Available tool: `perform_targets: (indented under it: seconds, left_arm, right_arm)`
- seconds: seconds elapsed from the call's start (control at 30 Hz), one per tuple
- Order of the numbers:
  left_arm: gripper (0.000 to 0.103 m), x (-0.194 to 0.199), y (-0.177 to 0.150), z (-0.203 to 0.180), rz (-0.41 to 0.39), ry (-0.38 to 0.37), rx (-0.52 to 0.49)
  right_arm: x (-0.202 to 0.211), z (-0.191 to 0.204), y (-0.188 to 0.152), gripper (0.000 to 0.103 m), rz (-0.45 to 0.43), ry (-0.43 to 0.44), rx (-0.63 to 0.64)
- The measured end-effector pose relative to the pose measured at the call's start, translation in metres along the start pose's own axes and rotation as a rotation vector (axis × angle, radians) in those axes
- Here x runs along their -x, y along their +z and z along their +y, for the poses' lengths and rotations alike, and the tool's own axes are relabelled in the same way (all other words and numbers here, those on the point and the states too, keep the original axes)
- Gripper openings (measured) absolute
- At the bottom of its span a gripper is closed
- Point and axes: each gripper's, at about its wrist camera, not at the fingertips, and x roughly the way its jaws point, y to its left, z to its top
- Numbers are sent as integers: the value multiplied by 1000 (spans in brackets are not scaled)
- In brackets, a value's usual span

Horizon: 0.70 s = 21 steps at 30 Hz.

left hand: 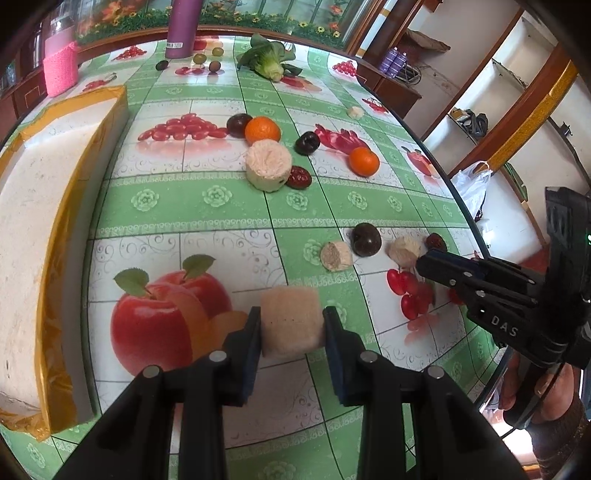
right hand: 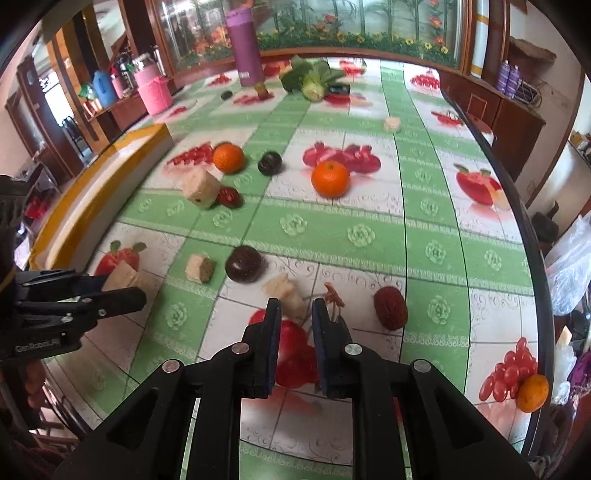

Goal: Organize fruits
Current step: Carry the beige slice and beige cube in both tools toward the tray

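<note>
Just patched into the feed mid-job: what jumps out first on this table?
The left gripper is clamped on a pale cylindrical chunk just above the loud fruit-print tablecloth. Beyond it lie bright oranges and dark plums scattered mid-table, with a purple bottle at the far edge. The right gripper is shut, empty, near a red date.

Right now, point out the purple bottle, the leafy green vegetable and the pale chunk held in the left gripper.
purple bottle [left hand: 182, 27], left wrist view, middle of its body.
leafy green vegetable [left hand: 266, 59], left wrist view, its pale green stem.
pale chunk [left hand: 290, 323], left wrist view, its front face between the left gripper's pads.
</note>
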Motion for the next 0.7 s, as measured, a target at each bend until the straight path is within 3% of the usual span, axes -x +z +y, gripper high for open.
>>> perform_targets:
  seconds: [0.07, 0.13, 0.4, 0.47, 0.7]
  left_arm:
    - [35, 0, -2, -1, 0, 3, -10]
    - [35, -1, -4, -2, 1, 3, -14]
    - [35, -2, -6, -1, 8, -11, -4]
    - [35, -2, -6, 0, 4, -10, -2]
    - [35, 2, -6, 1, -4, -26, 20]
  right_arm:
    - [-1, 3, 0, 21, -7, 26, 1]
    - [-4, 8, 2, 36, -19, 17, 26]
    - [-26, 12, 11, 36, 14, 31, 81]
    - [-28, 14, 11, 29, 10, 8, 102]
    - [-5, 17, 6, 28, -7, -7, 118]
